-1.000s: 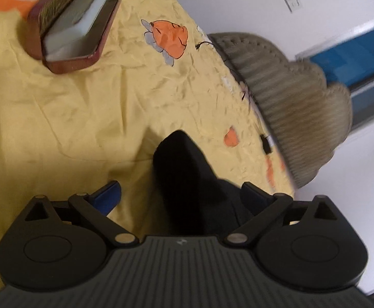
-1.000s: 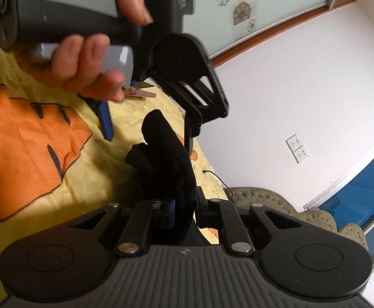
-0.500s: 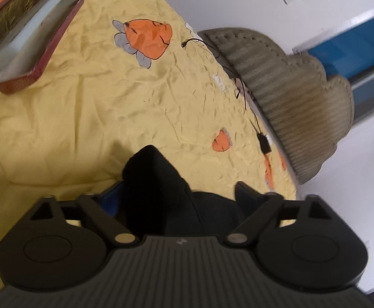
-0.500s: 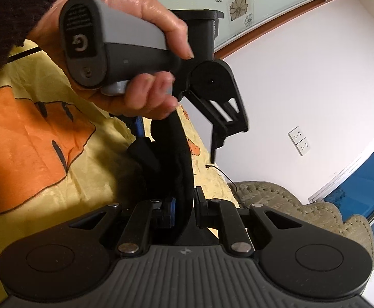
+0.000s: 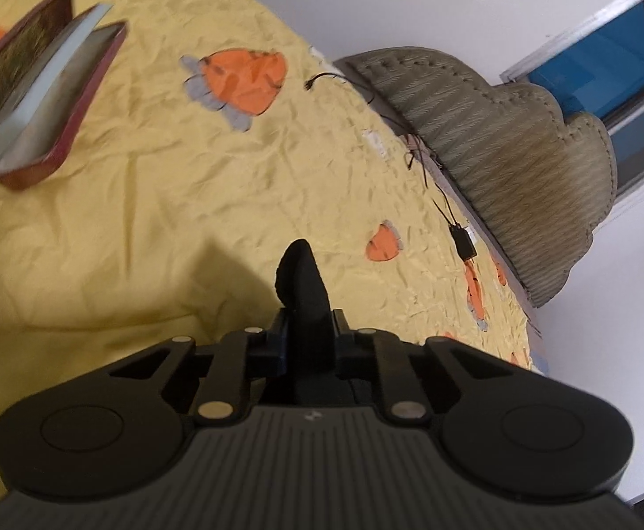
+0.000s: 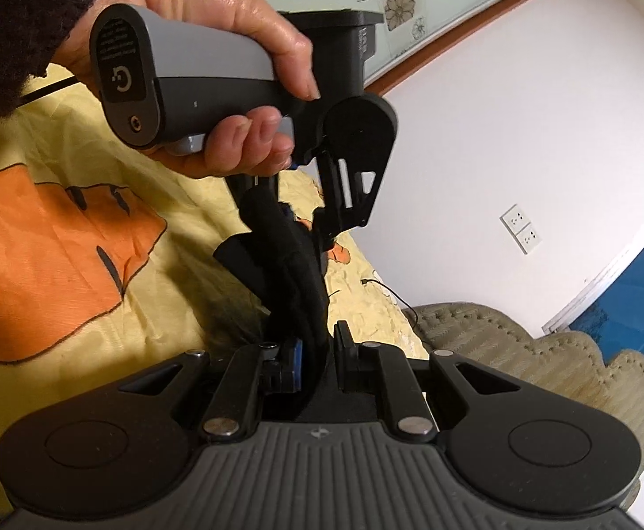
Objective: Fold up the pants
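We hold black pants (image 5: 303, 282) above a yellow bedsheet (image 5: 114, 203) printed with orange shapes; our left gripper (image 5: 307, 339) is clamped on a bunched fold of the dark cloth; our right gripper (image 6: 315, 355) pinches another fold of it close by, and the pants run up between the two. An open case (image 5: 41, 101) lies well apart on the sheet. To do this step well, we judge we should keep both pinches firm, draw the cloth taut and level, then lower it flat.
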The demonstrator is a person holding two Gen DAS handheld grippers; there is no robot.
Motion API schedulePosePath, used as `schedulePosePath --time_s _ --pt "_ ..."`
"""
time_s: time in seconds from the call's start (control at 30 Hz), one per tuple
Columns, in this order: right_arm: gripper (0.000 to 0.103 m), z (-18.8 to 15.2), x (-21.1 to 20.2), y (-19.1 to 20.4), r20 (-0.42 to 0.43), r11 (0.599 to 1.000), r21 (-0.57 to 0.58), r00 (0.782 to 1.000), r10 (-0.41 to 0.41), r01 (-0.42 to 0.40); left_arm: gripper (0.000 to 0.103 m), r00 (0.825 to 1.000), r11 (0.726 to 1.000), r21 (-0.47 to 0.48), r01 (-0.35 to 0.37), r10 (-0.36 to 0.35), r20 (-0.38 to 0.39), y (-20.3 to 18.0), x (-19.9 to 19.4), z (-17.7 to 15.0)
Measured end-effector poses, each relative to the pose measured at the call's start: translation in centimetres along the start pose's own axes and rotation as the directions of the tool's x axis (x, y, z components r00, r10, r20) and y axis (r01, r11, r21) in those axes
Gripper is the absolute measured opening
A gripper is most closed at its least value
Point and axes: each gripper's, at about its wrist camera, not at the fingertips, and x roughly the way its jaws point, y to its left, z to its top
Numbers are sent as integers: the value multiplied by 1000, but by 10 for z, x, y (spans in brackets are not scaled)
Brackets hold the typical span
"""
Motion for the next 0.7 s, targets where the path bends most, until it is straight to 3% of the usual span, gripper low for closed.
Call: schedulePosePath --time_s 0.37,0.7 --pt "13 -7 -14 -36 -17 984 180 1000 -11 14 12 998 996 66 61 -62 12 -71 -9 -6" --pt "13 -43 -36 -92 -58 914 405 998 -20 41 12 991 979 160 125 -116 -60 -158 23 -34"
